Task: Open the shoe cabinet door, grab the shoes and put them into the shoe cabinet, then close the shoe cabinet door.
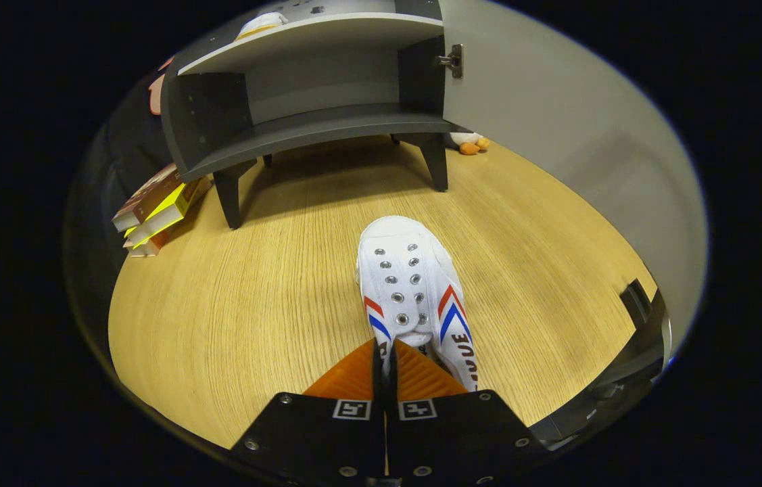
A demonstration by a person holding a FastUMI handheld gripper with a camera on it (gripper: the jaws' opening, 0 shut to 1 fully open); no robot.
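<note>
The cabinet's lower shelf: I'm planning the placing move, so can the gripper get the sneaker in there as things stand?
Probably yes. The door stands open, the lower shelf looks bare, and only wood floor lies ahead. The gripper is shut on the white sneaker at its heel end.

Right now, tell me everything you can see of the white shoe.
The white shoe is a low sneaker, canvas by the look of it, with two rows of metal eyelets and no laces visible. Red and blue chevron stripes mark both sides, and dark lettering runs along one side. Its toe points toward the open shoe cabinet, well short of it. The gripper is closed on the edge of the shoe's collar, both fingers pressing a thin fold of it. Whether the sole rests on the wooden floor or hangs above it is unclear.
</note>
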